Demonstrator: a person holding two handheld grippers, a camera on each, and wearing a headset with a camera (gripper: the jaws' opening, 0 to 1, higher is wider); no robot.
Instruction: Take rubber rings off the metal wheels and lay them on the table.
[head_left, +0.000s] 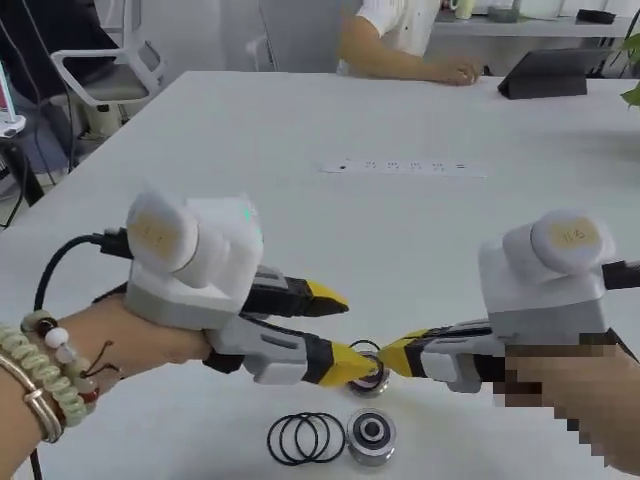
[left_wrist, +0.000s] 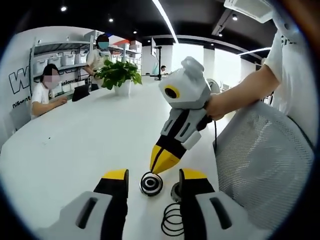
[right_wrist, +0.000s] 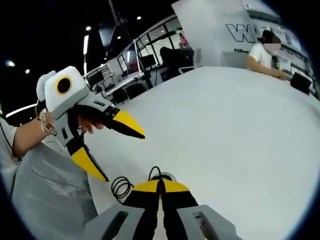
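A metal wheel (head_left: 368, 380) stands on the white table (head_left: 400, 230), seen between my left gripper's jaws as a wheel (left_wrist: 151, 183). My left gripper (head_left: 352, 335) is open, with one jaw above the wheel and one beside it. My right gripper (head_left: 388, 358) comes in from the right and is shut on a thin black rubber ring (right_wrist: 154, 173) that loops up from the wheel (right_wrist: 167, 176). A second wheel (head_left: 371, 437) lies nearer me. Beside it lie loose rubber rings (head_left: 305, 438), also seen as rings (left_wrist: 172, 220) and rings (right_wrist: 120, 187).
A white power strip (head_left: 405, 168) lies mid-table. At the far side a person (head_left: 400, 40) rests an arm on the table, next to a dark tablet stand (head_left: 548, 75). An office chair (head_left: 100, 75) stands at the far left. A potted plant (left_wrist: 118, 75) stands on the table.
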